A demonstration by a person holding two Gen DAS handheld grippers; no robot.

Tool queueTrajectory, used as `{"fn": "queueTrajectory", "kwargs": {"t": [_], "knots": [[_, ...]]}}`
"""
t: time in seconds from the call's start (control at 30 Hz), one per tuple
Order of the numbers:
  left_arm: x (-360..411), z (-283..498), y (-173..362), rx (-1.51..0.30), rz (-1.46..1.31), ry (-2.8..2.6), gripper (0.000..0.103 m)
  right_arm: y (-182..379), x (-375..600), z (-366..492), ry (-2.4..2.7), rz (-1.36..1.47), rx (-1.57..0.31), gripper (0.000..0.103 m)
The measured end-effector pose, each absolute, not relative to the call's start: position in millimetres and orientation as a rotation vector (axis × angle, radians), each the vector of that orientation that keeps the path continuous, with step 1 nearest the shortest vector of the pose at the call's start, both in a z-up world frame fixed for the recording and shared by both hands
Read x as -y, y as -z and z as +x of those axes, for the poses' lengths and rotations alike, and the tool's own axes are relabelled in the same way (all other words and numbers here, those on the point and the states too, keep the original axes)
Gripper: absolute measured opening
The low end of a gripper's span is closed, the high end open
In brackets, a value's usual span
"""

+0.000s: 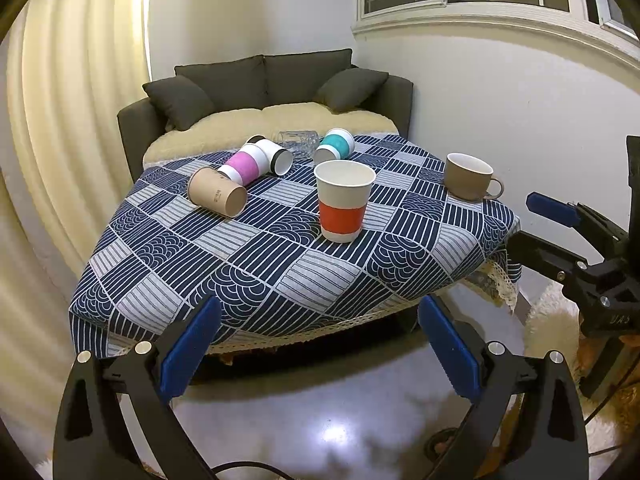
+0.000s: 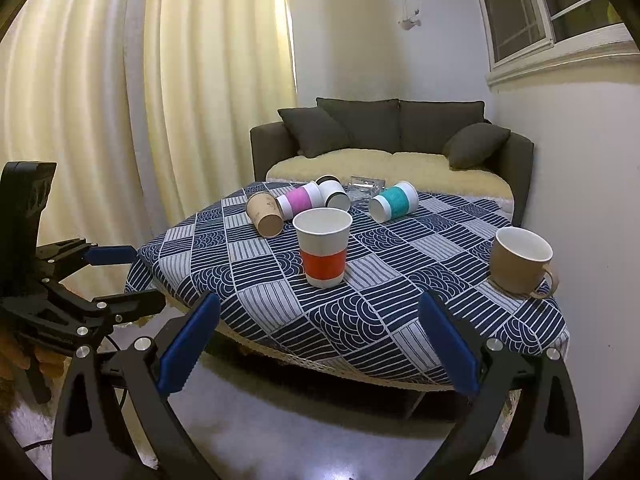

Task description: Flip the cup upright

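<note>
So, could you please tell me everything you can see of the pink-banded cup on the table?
The pink-banded cup looks like a white paper cup with a pink sleeve around its middle. It lies on its side at the far side of the table, on the patterned cloth, its mouth hidden from both views. It is wedged between the plain brown cup and the black-rimmed white cup, apparently touching both. Neither gripper is near it.

both grippers' fingers (image 1: 192, 344) (image 2: 188, 344) wide apart, empty
</note>
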State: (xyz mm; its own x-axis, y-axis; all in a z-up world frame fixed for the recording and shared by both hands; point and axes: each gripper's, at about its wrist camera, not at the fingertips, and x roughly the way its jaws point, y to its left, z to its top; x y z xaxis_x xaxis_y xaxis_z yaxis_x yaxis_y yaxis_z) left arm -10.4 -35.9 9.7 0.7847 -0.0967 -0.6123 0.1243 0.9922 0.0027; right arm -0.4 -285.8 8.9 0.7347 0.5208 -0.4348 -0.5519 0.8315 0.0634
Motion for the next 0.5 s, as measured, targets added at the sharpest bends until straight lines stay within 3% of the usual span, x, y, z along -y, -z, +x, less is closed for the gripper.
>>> {"fn": "queueTrajectory", "kwargs": {"t": [0.5], "knots": [[35.4,-12.3,-12.7,-0.64,0.043,0.112,0.096,-7.8,282.9,0.0,-0.59,-0.081,-0.461,0.098]]}}
